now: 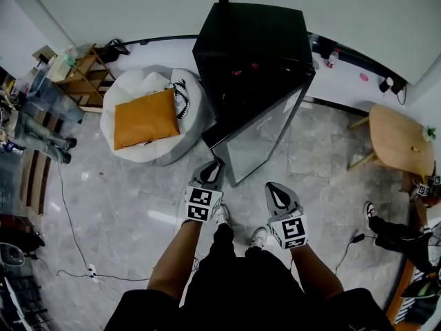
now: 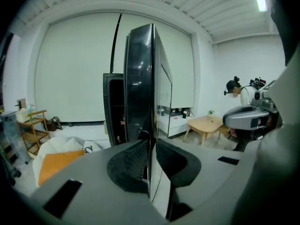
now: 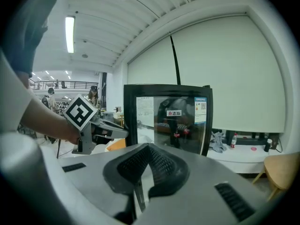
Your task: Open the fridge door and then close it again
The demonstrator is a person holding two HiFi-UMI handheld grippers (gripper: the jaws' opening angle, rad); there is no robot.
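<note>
A black fridge (image 1: pixel 251 54) with a glass door (image 1: pixel 265 136) stands in front of me, and the door hangs partly open. My left gripper (image 1: pixel 212 165) is at the door's free edge, low down. In the left gripper view that edge (image 2: pixel 149 93) runs straight between the two pads, which close on it from both sides (image 2: pixel 152 156). My right gripper (image 1: pixel 277 193) hovers to the right, short of the door, with its pads together and nothing between them (image 3: pixel 149 161). The right gripper view faces the glass door (image 3: pixel 168 121), with bottles behind it, and shows the left gripper (image 3: pixel 124 133) at the door's left edge.
A white beanbag with an orange cushion (image 1: pixel 145 116) lies left of the fridge. Behind it is a wooden shelf (image 1: pixel 86 74). A round wooden table (image 1: pixel 400 140) stands at the right. Cables (image 1: pixel 69 205) trail over the tiled floor. People stand at the far left (image 1: pixel 41 136) and right (image 1: pixel 386 229).
</note>
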